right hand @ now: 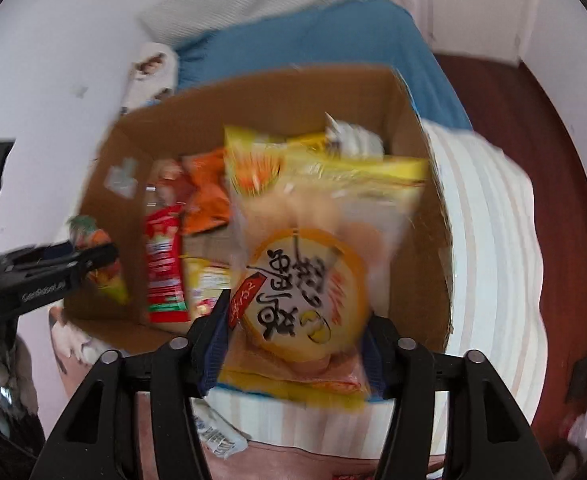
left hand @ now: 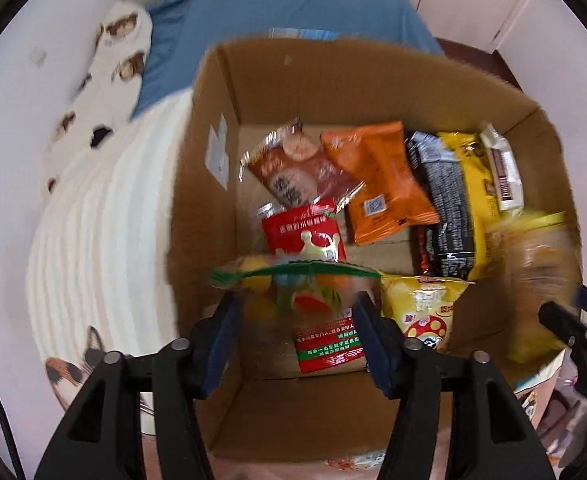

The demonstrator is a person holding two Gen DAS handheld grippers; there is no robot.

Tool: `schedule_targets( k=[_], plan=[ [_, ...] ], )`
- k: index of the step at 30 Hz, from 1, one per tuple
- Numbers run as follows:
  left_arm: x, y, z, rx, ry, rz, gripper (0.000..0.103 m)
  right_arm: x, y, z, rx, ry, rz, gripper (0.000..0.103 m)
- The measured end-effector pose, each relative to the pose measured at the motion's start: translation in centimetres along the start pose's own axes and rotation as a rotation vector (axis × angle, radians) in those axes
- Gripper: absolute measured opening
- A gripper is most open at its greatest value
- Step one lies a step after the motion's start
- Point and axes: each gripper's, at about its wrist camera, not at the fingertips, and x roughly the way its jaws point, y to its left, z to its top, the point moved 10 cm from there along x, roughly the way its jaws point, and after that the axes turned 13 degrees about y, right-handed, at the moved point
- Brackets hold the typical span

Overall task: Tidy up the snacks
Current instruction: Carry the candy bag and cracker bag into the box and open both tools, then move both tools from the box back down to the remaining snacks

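Observation:
An open cardboard box (left hand: 325,80) on the bed holds several snack packets: brown (left hand: 297,168), orange (left hand: 381,184), red (left hand: 301,232), black (left hand: 445,200) and a yellow chips bag (left hand: 425,308). My left gripper (left hand: 297,312) is shut on a clear green-topped candy bag (left hand: 293,280), held over the box's near left part. My right gripper (right hand: 297,328) is shut on a large yellow bread bag (right hand: 313,248), held above the box (right hand: 433,240) at its right side. The left gripper also shows in the right wrist view (right hand: 93,260). Both views are blurred.
The box sits on a cream striped blanket (left hand: 105,208) with a blue cover (left hand: 277,12) behind. A cat-print pillow (left hand: 113,60) lies at the left by the wall. More packets lie outside the box at the near right (left hand: 549,392). Dark wooden floor (right hand: 533,112) is right of the bed.

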Motion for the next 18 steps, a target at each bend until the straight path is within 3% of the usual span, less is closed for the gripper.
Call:
schedule_targets(
  k=[2, 5, 13, 18],
  plan=[
    [0.6, 0.2, 0.0, -0.01, -0.003, -0.008, 0.064, 0.8, -0.6, 0.3, 0.007, 0.02, -0.029, 0.096],
    [1.0, 0.1, 0.0, 0.001, -0.017, -0.006, 0.074, 0.9, -0.9, 0.0, 0.018, 0.026, -0.026, 0.097],
    [0.0, 0.0, -1.7, -0.006, -0.04, -0.051, 0.074, 0.3, -1.5, -0.6, 0.038, 0.001, -0.032, 0.098],
    [-2.4, -0.3, -3.5, -0.013, -0.11, -0.074, 0.074, -1.5, -1.2, -1.7, 0.032, -0.061, -0.056, 0.098]
  ],
)
